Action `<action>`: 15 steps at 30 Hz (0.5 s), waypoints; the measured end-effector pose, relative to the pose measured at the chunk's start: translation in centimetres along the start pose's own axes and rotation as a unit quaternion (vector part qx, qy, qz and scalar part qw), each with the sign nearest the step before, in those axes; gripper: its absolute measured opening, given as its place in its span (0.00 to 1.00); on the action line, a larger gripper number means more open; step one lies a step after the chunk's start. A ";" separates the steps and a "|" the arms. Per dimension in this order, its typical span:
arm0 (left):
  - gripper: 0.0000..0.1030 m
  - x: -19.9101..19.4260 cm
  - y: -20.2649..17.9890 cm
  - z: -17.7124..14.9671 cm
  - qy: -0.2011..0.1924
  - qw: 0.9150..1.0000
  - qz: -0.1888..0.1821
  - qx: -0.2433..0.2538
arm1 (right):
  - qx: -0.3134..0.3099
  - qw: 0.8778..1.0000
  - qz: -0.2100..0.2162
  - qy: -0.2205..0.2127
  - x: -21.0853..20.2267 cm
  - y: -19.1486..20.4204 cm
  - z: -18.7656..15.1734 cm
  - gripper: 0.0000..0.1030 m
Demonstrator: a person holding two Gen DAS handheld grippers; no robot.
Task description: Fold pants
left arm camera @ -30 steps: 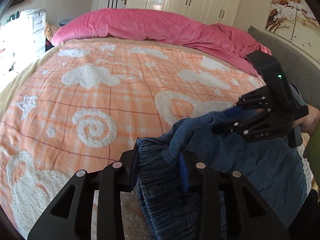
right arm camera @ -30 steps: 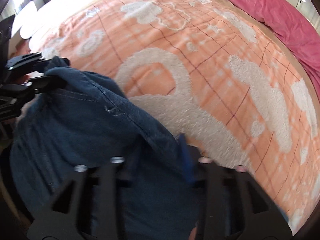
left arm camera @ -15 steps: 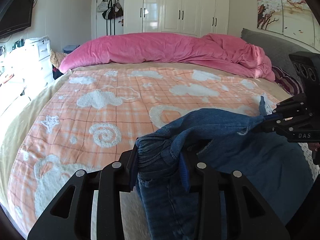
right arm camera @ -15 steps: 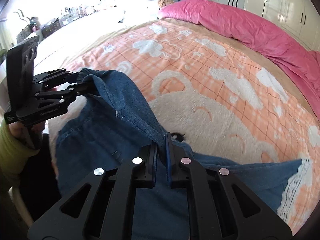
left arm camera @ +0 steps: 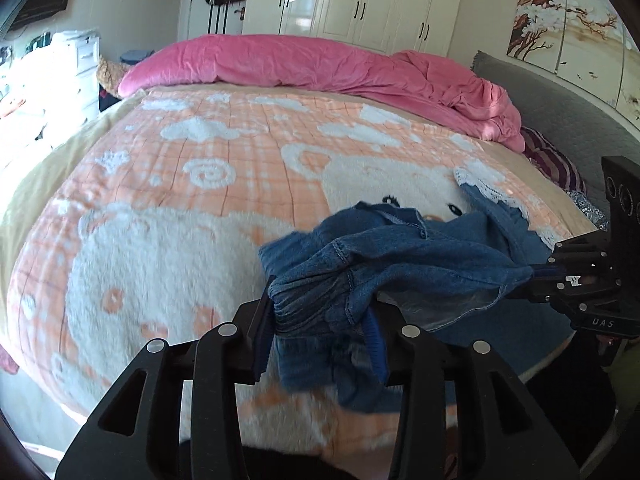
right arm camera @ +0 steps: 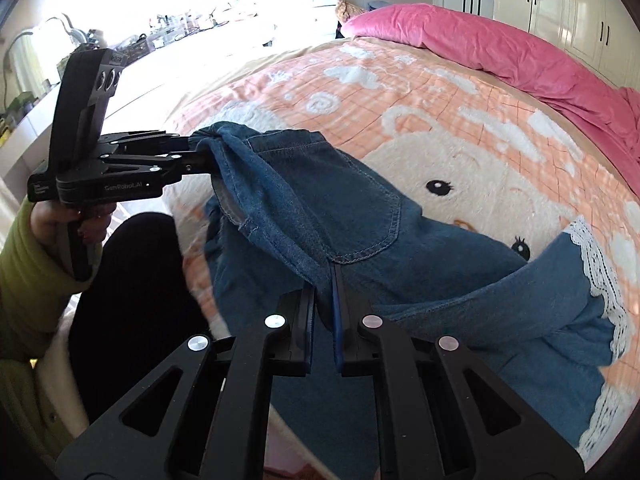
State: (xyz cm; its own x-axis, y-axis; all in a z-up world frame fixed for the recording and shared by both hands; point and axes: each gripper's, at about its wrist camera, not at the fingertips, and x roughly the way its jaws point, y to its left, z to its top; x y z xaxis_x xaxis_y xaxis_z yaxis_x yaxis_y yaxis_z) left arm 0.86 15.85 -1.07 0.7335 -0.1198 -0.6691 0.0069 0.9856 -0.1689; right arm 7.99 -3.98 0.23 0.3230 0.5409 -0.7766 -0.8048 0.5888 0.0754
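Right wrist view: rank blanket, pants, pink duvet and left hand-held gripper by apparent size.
1. Blanket
2. Pants, close to the camera, so likely exaggerated
3. Pink duvet, farther away and cut off by the frame edge
4. Left hand-held gripper

The left gripper [right arm camera: 200, 152], seen from the right wrist, carries "GenRobot.AI" in pale letters along its black body behind the fingers, while the right gripper [left arm camera: 536, 272] shows "DAS" below its fingers.
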 end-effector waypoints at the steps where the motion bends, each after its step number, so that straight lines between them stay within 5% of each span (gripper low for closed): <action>1: 0.38 0.0 0.2 -0.4 0.006 1.000 -0.001 -0.005 | 0.004 1.000 0.004 0.000 0.0 0.3 -0.3 0.04; 13: 0.47 0.5 0.0 -2.3 0.049 0.999 -0.003 -0.008 | 0.002 0.999 0.001 0.035 1.6 2.1 -4.0 0.06; 15: 0.55 0.4 0.0 -2.5 0.052 0.999 -0.003 -0.010 | 0.005 0.999 -0.002 0.040 1.7 2.0 -4.5 0.06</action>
State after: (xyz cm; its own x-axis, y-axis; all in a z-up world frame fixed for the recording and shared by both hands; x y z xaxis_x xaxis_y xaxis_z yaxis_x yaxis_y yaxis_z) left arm -0.51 15.48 -3.10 0.6594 -0.1392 -0.7388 -0.0022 0.9823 -0.1870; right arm 4.70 -4.55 -3.75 0.2844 0.4885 -0.8249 -0.7988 0.5965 0.0778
